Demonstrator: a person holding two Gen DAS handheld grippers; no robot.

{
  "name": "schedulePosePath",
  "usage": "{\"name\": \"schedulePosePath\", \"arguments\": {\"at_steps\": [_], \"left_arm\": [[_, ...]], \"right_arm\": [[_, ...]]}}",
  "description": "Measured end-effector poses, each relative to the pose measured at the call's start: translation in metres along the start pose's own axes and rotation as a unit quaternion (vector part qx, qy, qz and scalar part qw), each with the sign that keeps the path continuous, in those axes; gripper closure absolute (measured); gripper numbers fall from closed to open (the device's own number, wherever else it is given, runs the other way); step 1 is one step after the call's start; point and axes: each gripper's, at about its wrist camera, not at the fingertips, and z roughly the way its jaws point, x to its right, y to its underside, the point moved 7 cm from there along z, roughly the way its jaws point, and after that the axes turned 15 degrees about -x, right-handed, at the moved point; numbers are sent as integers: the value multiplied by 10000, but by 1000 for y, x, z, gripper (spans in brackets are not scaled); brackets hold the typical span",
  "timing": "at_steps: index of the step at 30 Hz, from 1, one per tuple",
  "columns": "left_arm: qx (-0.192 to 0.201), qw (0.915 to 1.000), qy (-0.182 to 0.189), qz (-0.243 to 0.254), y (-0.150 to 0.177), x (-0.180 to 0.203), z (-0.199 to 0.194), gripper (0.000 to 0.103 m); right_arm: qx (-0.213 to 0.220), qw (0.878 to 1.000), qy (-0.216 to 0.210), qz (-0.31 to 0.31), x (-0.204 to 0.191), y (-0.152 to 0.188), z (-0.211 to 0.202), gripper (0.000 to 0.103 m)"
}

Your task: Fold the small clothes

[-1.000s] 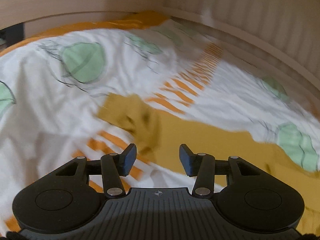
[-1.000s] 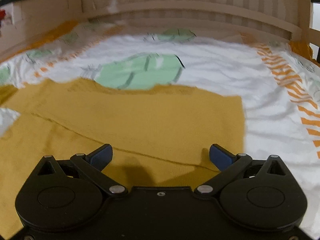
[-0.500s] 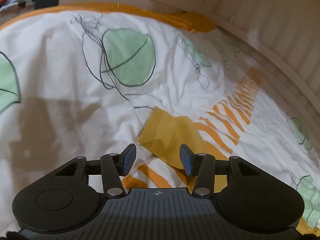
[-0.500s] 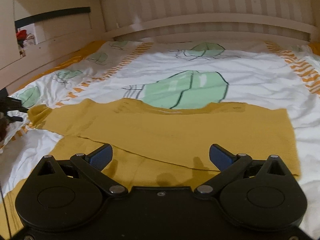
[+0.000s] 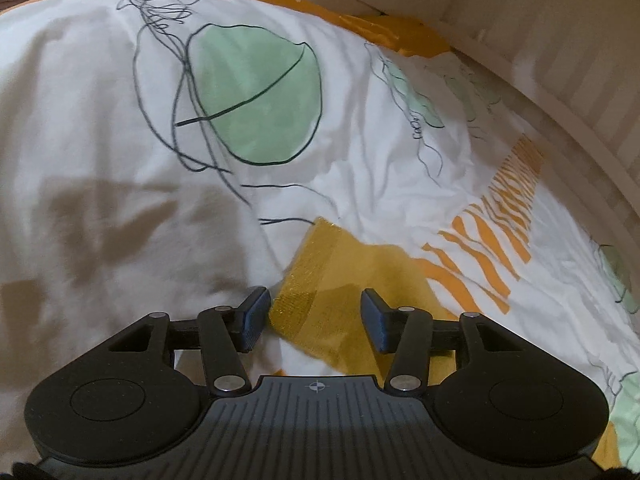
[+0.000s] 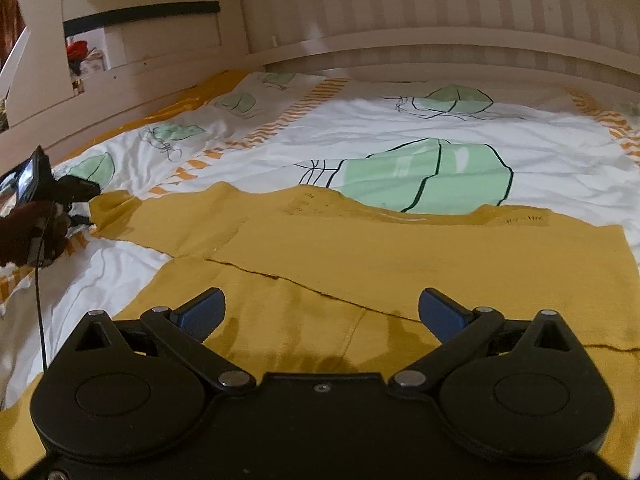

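Observation:
A mustard-yellow knit top (image 6: 400, 248) lies flat on the bed, its right sleeve folded across the body. Its left sleeve stretches out to the left, and the sleeve cuff (image 5: 320, 280) lies between the jaws of my left gripper (image 5: 314, 318), which is open and low over it. That left gripper also shows at the left edge of the right wrist view (image 6: 60, 196). My right gripper (image 6: 322, 312) is open and empty, hovering over the lower part of the top.
The bed has a white duvet (image 6: 360, 128) printed with green leaves and orange stripes. A wooden bed rail and slatted wall (image 6: 440, 48) run along the far side. Shelves (image 6: 140, 24) stand at the back left.
My left gripper has swung left and come down onto the sleeve cuff, which now sits between its fingers. My right gripper has pulled back and risen, showing more of the top.

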Motion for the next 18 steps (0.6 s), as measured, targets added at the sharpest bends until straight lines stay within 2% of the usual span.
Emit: {"name": "schedulePosePath", "arguments": {"at_steps": [1, 2, 5, 9, 11, 14, 18], "left_arm": [[38, 10000, 52, -32, -1, 0, 0, 84], [39, 9999, 119, -80, 0, 0, 0, 97], [42, 9992, 319, -240, 1, -2, -4, 96], [193, 9994, 229, 197, 0, 20, -34, 96], [262, 9977, 443, 450, -2, 40, -56, 96], [500, 9904, 840, 979, -1, 86, -102, 96], [720, 9727, 1437, 1672, 16, 164, -162, 96]], "right_arm": [[-8, 10000, -4, 11, 0, 0, 1, 0], [-16, 10000, -16, 43, 1, -1, 1, 0], [-45, 9998, -66, 163, 6, -2, 0, 0], [-1, 9989, -170, 429, 17, -8, -7, 0], [53, 9980, -195, 603, 24, -13, -9, 0], [150, 9966, -186, 792, 35, -20, -14, 0], [299, 9958, 32, 869, 50, -18, -23, 0]]}}
